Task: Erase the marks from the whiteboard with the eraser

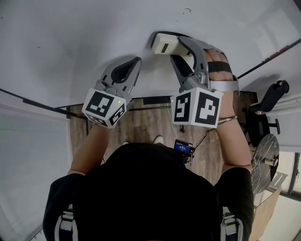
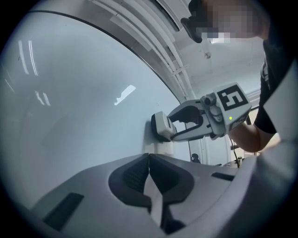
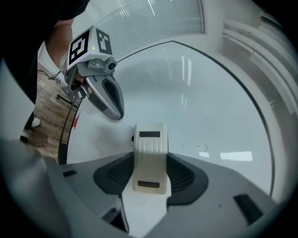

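Observation:
The whiteboard (image 1: 84,37) fills the top of the head view. A cream eraser (image 1: 165,43) lies pressed flat against it, and my right gripper (image 1: 180,47) is shut on the eraser. In the right gripper view the eraser (image 3: 150,148) sticks out between the jaws, with a few faint dark specks (image 3: 203,148) on the board (image 3: 200,102) to its right. A small dark mark (image 1: 188,9) sits higher up the board. My left gripper (image 1: 136,62) is shut and holds nothing, its tip close to the board left of the eraser. Its jaws meet in the left gripper view (image 2: 149,159).
The board's black frame (image 1: 37,104) runs along its lower edge, with wooden floor (image 1: 141,124) below. An office chair (image 1: 265,106) and a cardboard box (image 1: 264,212) stand at the right. A small device with a blue screen (image 1: 182,148) hangs at the person's front.

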A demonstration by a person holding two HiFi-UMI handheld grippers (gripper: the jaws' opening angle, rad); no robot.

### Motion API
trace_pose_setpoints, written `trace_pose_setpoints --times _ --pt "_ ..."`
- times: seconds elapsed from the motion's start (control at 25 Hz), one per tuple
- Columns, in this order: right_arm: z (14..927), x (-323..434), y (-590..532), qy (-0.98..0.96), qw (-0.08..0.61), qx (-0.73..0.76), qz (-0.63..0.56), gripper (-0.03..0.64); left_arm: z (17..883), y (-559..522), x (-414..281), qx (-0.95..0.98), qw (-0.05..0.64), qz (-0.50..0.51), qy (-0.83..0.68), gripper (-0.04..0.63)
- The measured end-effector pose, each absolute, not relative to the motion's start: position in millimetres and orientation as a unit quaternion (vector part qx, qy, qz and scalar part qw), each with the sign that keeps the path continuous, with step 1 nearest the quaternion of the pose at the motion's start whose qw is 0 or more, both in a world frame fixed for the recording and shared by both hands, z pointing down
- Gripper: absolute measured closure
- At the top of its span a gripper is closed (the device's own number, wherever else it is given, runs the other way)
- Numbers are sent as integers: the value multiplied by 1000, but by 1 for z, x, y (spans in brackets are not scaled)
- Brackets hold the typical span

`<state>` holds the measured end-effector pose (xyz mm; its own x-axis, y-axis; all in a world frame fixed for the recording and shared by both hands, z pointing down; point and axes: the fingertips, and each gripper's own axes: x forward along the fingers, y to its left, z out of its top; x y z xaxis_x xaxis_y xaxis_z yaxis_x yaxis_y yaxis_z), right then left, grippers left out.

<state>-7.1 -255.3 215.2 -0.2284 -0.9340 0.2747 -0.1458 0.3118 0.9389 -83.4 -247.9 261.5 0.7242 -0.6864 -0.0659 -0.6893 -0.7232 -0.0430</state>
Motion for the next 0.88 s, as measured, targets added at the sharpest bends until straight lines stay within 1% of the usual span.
trace_pose_setpoints --times 0.44,0.52,0.72,0.88 --pt "94 8 -257 -588 420 488 -489 396 250 -245 -87 -926 40 30 374 589" --pt "81 11 -264 -571 420 502 -496 396 252 -246 -88 -926 38 29 375 589" --pt "97 13 -274 -552 455 502 -487 399 255 -245 -90 -925 37 28 377 589" --pt "142 7 -275 -556 496 471 -472 399 256 -245 -90 -924 38 28 379 589"
